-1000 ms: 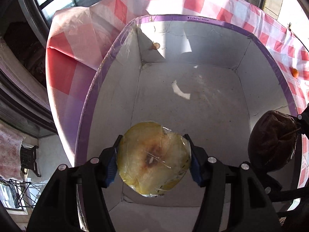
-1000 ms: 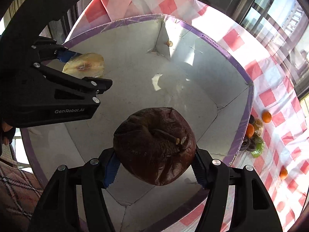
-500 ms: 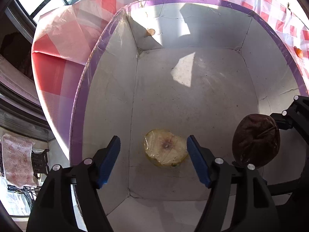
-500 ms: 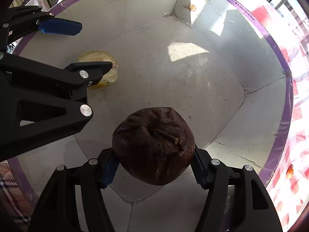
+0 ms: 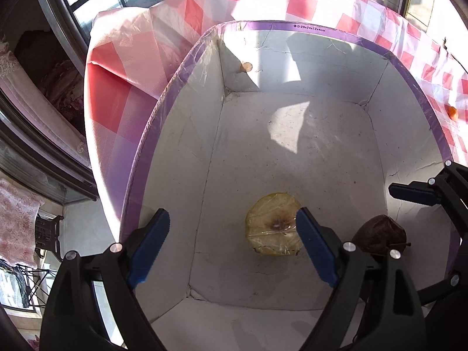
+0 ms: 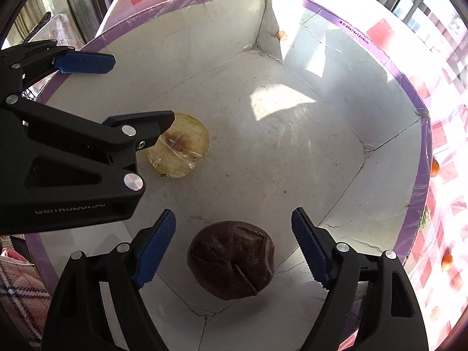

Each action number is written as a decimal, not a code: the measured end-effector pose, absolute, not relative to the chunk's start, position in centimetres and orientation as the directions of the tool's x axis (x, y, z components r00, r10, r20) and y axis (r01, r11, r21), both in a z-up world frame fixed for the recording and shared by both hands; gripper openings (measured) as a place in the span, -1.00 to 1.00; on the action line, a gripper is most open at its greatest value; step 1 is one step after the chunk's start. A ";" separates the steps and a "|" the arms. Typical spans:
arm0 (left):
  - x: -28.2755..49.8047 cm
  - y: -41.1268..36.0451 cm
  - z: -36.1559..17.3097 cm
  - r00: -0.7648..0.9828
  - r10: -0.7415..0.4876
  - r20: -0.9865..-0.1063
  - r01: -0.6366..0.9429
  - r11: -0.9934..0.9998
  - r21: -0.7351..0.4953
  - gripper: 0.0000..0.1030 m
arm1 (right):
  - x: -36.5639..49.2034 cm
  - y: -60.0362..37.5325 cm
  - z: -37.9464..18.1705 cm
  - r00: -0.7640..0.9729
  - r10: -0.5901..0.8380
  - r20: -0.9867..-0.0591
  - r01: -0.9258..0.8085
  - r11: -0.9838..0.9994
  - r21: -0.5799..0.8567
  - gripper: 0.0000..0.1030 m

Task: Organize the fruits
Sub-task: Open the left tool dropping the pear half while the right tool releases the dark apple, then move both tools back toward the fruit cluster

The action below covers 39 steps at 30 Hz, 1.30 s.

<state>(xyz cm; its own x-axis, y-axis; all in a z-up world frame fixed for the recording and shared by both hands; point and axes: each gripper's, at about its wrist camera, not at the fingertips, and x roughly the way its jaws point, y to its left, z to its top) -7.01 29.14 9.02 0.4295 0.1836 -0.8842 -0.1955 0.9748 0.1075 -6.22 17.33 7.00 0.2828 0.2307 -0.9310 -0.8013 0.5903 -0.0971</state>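
Two fruits lie in the box, lower frame: yellow fruit and brown fruit. The left hand-held gripper and right hand-held gripper are both opening, empty. Oranges wait on the surface, right edge.

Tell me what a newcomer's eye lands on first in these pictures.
Two wrapped fruits lying on the floor of a white box with a purple rim: a yellow fruit nearer the left wall and a dark brown fruit at the near end. Each sits free below an opening tool, the left tool and the right tool, pads clear of both.
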 end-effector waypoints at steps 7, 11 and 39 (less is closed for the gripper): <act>-8.8 29.7 12.7 0.594 0.201 -0.779 -0.320 0.948 0.000 0.84 | -7.0 16.5 8.0 0.294 0.332 -0.896 -0.810 0.584 -0.050 0.51; -10.0 27.9 17.7 0.754 0.228 -0.616 -0.330 0.942 -0.056 0.96 | -7.9 14.9 10.6 0.352 0.444 -0.824 -0.819 0.573 -0.041 0.51; 1.7 -1.9 5.3 0.515 0.000 -0.857 0.055 0.998 0.033 0.96 | 4.8 -23.5 3.9 0.519 0.055 -0.853 -0.036 0.998 0.043 0.56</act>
<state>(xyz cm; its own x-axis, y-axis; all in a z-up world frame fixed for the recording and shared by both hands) 1.73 -1.92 5.27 0.5147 -0.0003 -0.8574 0.0548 0.9980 0.0326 4.84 -23.48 3.90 0.5194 0.0553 -0.8528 -0.0364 0.9984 0.0426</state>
